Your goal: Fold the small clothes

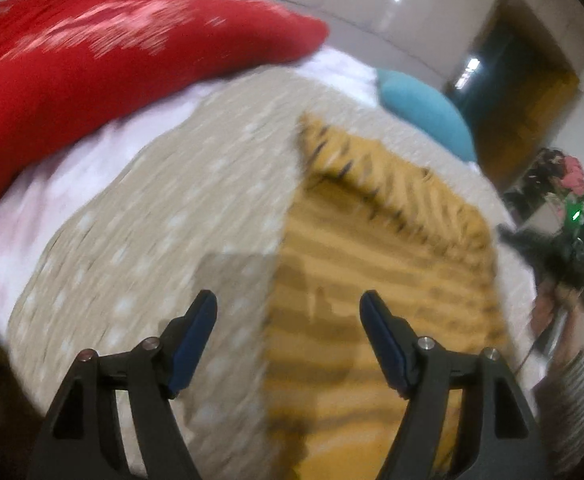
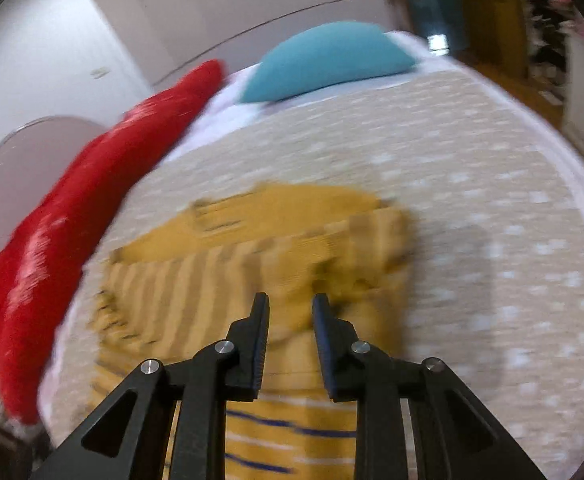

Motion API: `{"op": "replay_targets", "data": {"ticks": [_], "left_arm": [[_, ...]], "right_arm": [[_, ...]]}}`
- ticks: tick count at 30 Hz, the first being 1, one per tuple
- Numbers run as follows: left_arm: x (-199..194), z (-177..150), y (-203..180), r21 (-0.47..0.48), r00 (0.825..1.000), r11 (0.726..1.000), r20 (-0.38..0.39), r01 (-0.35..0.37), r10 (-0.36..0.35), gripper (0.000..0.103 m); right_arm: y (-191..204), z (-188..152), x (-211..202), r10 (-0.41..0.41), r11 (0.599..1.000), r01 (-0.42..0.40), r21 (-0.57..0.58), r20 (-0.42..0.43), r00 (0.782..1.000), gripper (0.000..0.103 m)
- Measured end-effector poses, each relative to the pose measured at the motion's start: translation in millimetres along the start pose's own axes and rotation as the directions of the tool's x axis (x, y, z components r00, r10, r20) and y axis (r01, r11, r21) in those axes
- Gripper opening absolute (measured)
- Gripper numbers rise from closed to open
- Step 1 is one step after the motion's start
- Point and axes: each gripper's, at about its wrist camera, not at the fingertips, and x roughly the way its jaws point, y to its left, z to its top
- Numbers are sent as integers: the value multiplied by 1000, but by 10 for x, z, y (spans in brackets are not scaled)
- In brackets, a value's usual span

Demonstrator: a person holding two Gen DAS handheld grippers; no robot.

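My left tongs (image 1: 287, 312) hang wide apart above the bed, with nothing between their blue pads, and below them I see the yellow striped garment (image 1: 372, 264) lying flat on the beige dotted bedspread (image 1: 151, 208); the left edge of the garment runs just under the gap of these tongs, so one pad is over the bedspread and the other over the cloth. My right tongs (image 2: 290, 312) stand a little apart, and no cloth is pinched between them; they hover low over the same garment (image 2: 231, 272), near its middle, where the cloth is bunched into a small lump just beyond the tips. Close to my right tongs the garment shows dark blue stripes on yellow, and further off pale stripes and a darker trimmed edge. Beyond the garment on its left side lies a big red pillow (image 2: 71, 208) with pale marks, and beyond its far end a blue-green pillow (image 2: 324, 60) rests on the white sheet (image 1: 51, 208) at the head of the bed. Both views are blurred, so the folds of the garment are hard to read
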Motion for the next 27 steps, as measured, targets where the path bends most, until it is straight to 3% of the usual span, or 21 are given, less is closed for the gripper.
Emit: {"op": "replay_targets", "data": {"ticks": [3, 8, 11, 13, 15, 16, 18, 22, 27], "left_arm": [[258, 469, -282, 49, 1000, 999, 14, 14, -14, 73], [1030, 1032, -699, 123, 999, 992, -35, 38, -34, 73], [1543, 1089, -745, 186, 995, 982, -79, -37, 53, 73], [1857, 1016, -607, 197, 982, 974, -133, -110, 137, 71], [1977, 877, -378, 149, 978, 985, -177, -89, 115, 70], [1945, 795, -265, 129, 987, 991, -148, -44, 63, 71], [1852, 703, -212, 149, 992, 989, -120, -25, 43, 71], [1719, 593, -208, 163, 990, 985, -118, -54, 74, 71], [1380, 351, -69, 102, 980, 988, -150, -118, 132, 71]], "right_arm": [[221, -75, 251, 49, 998, -50, -49, -28, 998, 26], [161, -113, 673, 13, 1000, -15, -19, -73, 997, 25], [39, -138, 822, 31, 1000, -31, 1, -75, 997, 23], [24, -176, 826, 39, 999, -41, -31, -55, 998, 23], [70, -225, 862, 42, 996, -44, -76, -28, 999, 23], [71, -249, 870, 47, 995, -49, -86, -15, 999, 23], [29, -270, 864, 69, 995, -69, -73, -3, 998, 23], [-46, -278, 860, 112, 993, -112, -33, 6, 994, 23], [-94, -280, 820, 134, 991, -134, 14, 8, 991, 23]]}}
